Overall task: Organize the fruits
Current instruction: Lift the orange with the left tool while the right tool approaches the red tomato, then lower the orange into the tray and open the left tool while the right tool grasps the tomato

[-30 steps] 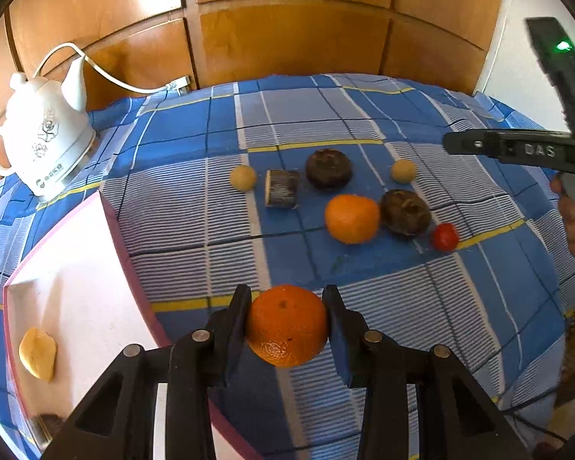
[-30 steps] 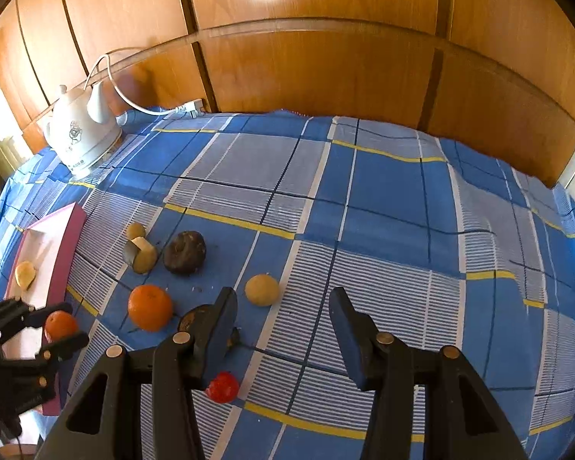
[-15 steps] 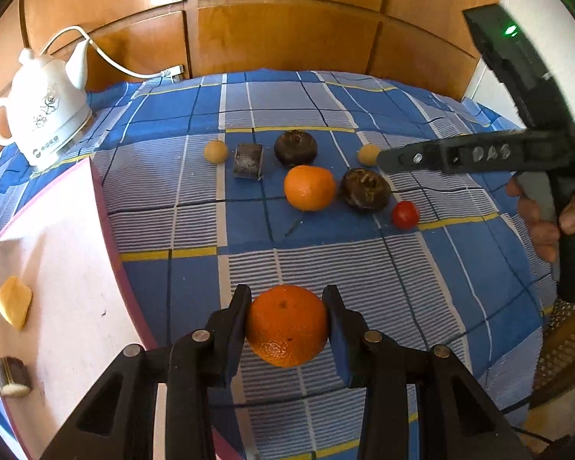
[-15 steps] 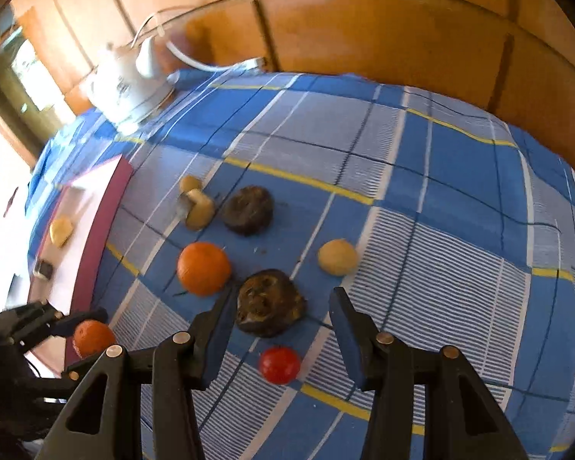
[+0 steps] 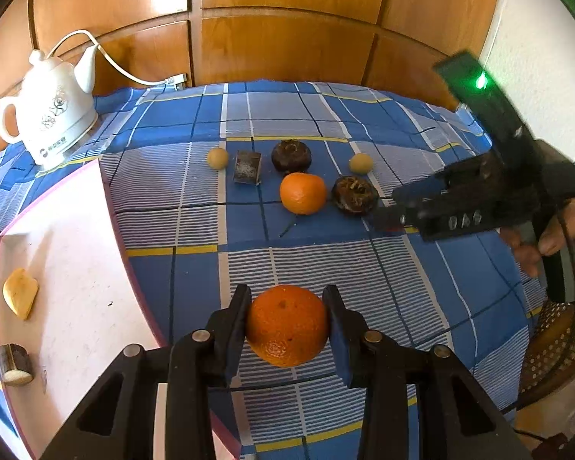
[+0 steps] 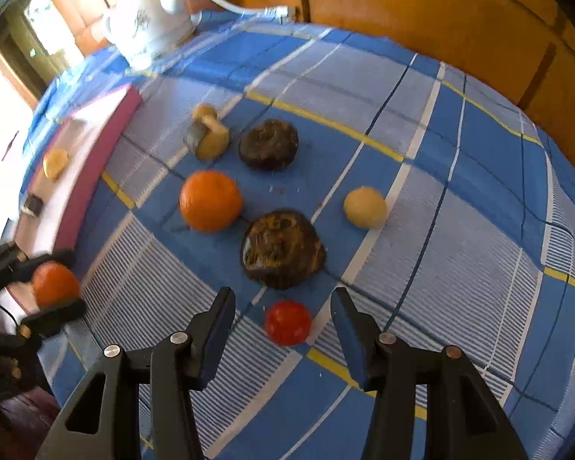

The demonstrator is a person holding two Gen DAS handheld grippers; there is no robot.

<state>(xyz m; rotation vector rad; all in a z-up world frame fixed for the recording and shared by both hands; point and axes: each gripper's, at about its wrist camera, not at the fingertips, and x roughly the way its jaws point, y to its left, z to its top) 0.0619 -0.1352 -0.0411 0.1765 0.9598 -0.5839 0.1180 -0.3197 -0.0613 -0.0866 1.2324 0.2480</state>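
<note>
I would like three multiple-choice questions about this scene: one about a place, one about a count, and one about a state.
1. Where is the red fruit?
A. on the tray
B. on the cloth between the right gripper's fingers
C. beside the kettle

2. How many oranges are visible?
A. one
B. two
C. four

3. What is the state of the left gripper?
A. shut on an orange
B. open and empty
C. shut on the red fruit

Answers:
1 B: it lies on the blue cloth, between the opening fingers of the right gripper, untouched.
2 B: one held orange, one lying orange.
3 A: both pads press the orange.
</note>
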